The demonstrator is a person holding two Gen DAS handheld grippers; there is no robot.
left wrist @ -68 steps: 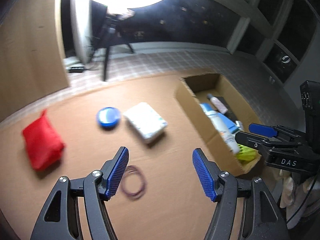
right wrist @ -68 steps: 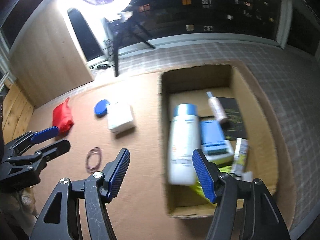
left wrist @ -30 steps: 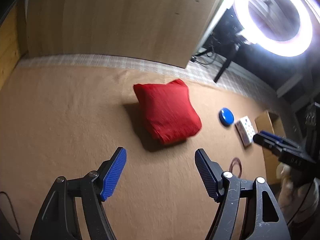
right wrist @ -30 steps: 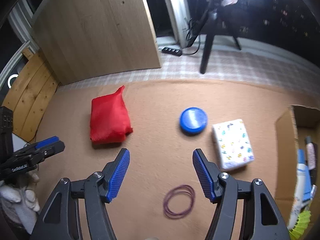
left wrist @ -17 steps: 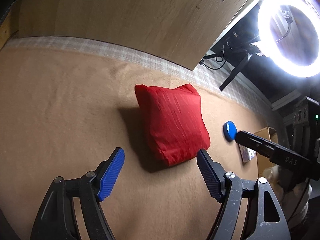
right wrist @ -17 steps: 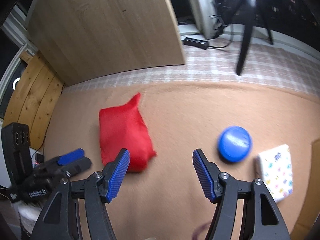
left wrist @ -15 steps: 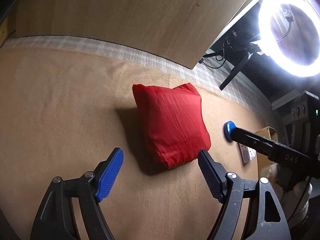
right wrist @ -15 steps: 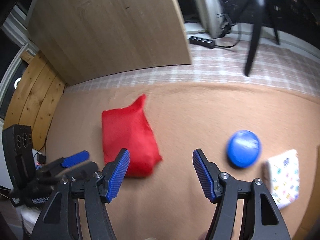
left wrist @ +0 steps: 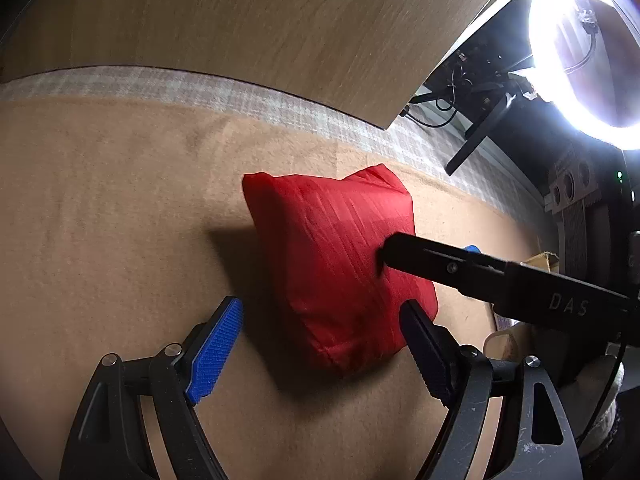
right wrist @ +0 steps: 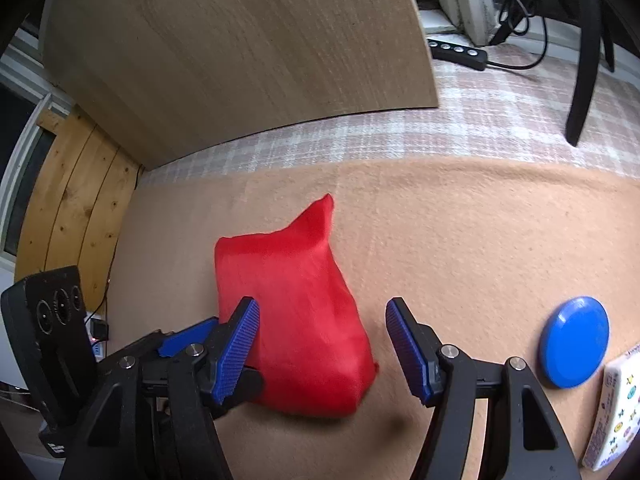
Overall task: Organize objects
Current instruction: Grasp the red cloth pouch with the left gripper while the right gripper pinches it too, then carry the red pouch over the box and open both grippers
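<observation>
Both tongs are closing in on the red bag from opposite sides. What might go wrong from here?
1. The right tongs and left tongs converge on the same red bag; in the right wrist view their fingers already overlap, so they may collide.
2. The bag looks soft and slack, so a pinch may catch only loose fabric and slip.
3. The blue round lid and the patterned packet lie near the right tongs; a wide swing might knock them.

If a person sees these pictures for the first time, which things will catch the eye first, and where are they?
The red bag comes first: it lies in the middle of the tan blanket, with the open left tool and the open right tool both close around it. Next is the bright ring light at the upper right of the left view, and the blue round lid to the right of the bag.
</observation>
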